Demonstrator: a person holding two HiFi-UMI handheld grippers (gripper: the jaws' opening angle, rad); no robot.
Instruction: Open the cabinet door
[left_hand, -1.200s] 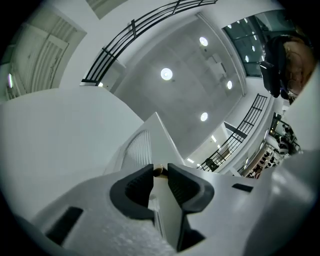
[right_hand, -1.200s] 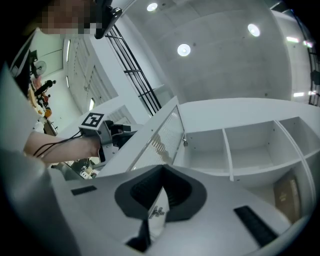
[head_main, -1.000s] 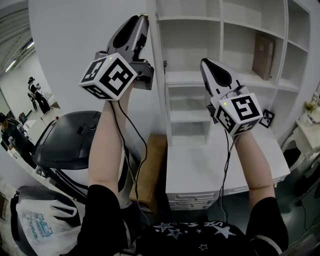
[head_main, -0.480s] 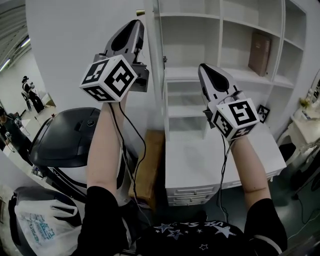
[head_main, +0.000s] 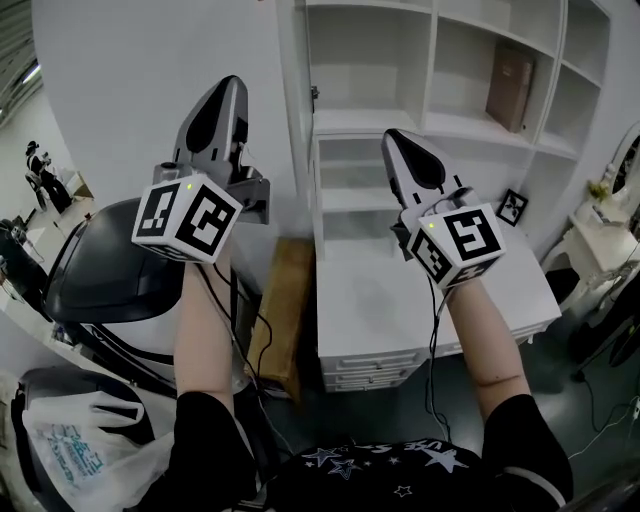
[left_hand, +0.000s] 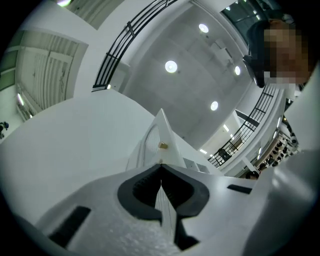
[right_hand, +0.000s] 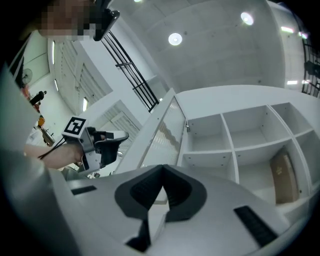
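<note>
Nearest, at the lower edge of the head view: a black shirt with white stars, cut off by the frame. To its left, a white bag with blue print too small to read, partly out of view. Above that, a dark rounded shell, hard to name, partly behind the left forearm.

Raised on bare forearms: left tool and right tool, both aimed upward, well apart. In the left gripper view, left jaws just closed, tips meeting, nothing between them. In the right gripper view, right jaws likewise pinched together, empty.

Below the right tool: white counter, drawers in its front, part of its top hidden by the right marker cube. Against its left side, a brown board, lower end crossed by the left tool's cable.

Further on, between the two tools: door, swung out from the shelves, seen almost edge-on, top cut off, touched by neither tool. In the left gripper view, a small brass fitting on it, knob or catch unclear.

Behind, in an upper right compartment: a brown book, upright. At the counter's back, a black-and-white tag. Far left, small figures, too distant to make out.
</note>
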